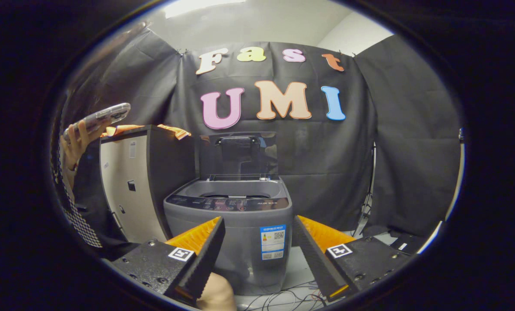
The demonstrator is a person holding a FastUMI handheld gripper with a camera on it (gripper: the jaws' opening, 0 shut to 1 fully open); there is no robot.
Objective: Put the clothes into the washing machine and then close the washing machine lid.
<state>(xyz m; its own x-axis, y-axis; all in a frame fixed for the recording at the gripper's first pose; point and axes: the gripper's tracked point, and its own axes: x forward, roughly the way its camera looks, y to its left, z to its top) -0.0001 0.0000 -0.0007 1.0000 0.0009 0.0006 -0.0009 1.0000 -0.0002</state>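
Clothes [174,130], orange, lie on a cabinet [143,181] beside the washing machine [236,224], whose lid [239,155] stands upright. Before the machine, the gripper [257,242] hangs with fingers spread apart, holding nothing. A hand [74,144] beside the cabinet holds a phone [102,116].

The washing machine [229,233] stood at the centre of the frame, its lid [239,155] raised upright at its back, against the booth wall. A cabinet [143,185] stood just left of it with clothes [171,129] on top, and a hand [78,138] held a phone [104,116] at the left. The hand-held gripper [257,246] sat at the bottom, its fingers spread apart before the machine.

Clothes [177,131] mostly hidden behind cabinet [132,185] top.
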